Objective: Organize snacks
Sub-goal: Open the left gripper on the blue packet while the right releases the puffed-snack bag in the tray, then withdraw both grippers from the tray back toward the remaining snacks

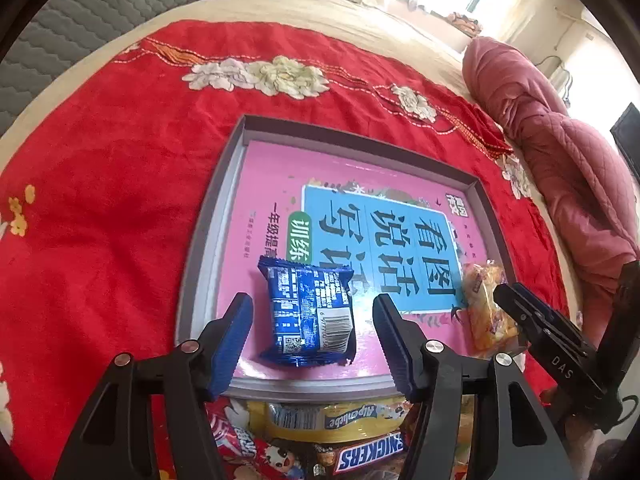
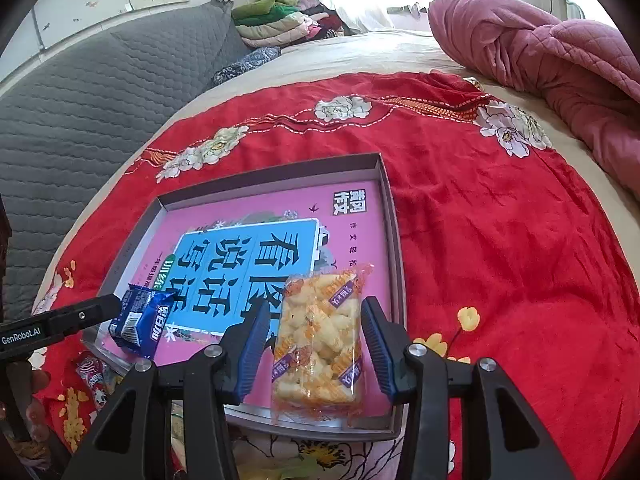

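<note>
Two snacks: a blue biscuit packet (image 1: 310,314) and a clear orange-printed pack of puffed snacks (image 2: 318,340), both lying flat in a shallow grey tray (image 2: 394,240) on a red flowered blanket (image 2: 500,220) spread over a bed.
Tray floor: a pink book cover (image 1: 276,184) with a blue title panel lines it; both snacks rest on that cover at the tray's near end.
Left claw (image 1: 314,346): open, fingers spread wide, one on each side of the blue packet, not touching it.
Blue packet: straight ahead of the left claw, between its fingers, long axis pointing away along them.
Right claw (image 2: 316,352): open, fingers spread either side of the puffed snack pack, with small gaps showing on both sides.
Puffed snack pack: straight ahead of the right claw, long axis running along the fingers, near end at the tray's front wall.
Nearer claw: each snack has its own; left for blue, right for orange.
Waiting snacks: a yellow candy pack (image 1: 340,416), a chocolate bar (image 1: 370,454) and a red-and-white wrapper (image 1: 236,440) lie on the blanket, outside the tray's near edge.
Judgement: both snacks appear placed or about to be gripped; which one cannot be told.
</note>
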`<state>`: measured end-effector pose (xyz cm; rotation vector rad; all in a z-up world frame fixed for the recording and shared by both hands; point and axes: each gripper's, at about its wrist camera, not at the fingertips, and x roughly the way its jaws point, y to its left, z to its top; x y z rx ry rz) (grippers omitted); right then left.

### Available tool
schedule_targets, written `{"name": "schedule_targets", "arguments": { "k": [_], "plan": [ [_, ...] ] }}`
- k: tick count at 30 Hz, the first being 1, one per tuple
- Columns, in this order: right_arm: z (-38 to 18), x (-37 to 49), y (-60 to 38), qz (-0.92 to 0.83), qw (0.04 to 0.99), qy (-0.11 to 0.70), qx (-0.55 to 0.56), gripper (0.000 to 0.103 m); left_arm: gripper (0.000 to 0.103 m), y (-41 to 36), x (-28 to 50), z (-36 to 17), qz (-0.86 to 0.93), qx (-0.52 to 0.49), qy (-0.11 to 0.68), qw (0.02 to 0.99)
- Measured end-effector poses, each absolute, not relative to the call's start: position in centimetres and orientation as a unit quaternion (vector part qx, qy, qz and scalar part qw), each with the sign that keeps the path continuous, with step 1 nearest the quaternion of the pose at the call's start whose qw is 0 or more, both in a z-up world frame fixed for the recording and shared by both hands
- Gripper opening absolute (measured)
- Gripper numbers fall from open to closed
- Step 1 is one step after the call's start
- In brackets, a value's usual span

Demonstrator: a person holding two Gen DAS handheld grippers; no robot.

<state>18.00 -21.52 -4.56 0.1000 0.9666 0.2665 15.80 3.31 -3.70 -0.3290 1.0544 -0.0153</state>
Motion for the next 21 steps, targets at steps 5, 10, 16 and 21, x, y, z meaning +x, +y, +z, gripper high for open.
{"name": "schedule_targets", "arguments": {
  "k": [5,10,16,21],
  "plan": [
    [-4.1,17.9,-21.6,0.13,0.878,0.457,0.05,0.052,0.066,3.8,15.3,-3.0,-0.003,-0.157,0.495,0.855],
    [-3.7,17.9,-21.6,0.134,0.88,0.452,0.053,0.053,0.07,4.8,14.5,-2.3,0.002,-0.164,0.493,0.855],
    [-2.7,17.5,-21.4,0.144,0.884,0.441,0.053,0.053,0.07,6.1,13.2,-1.5,0.008,-0.174,0.488,0.855],
    [-2.0,17.2,-21.3,0.152,0.888,0.43,0.052,0.056,0.07,6.6,12.1,-0.9,0.011,-0.18,0.488,0.854]
  ]
}}
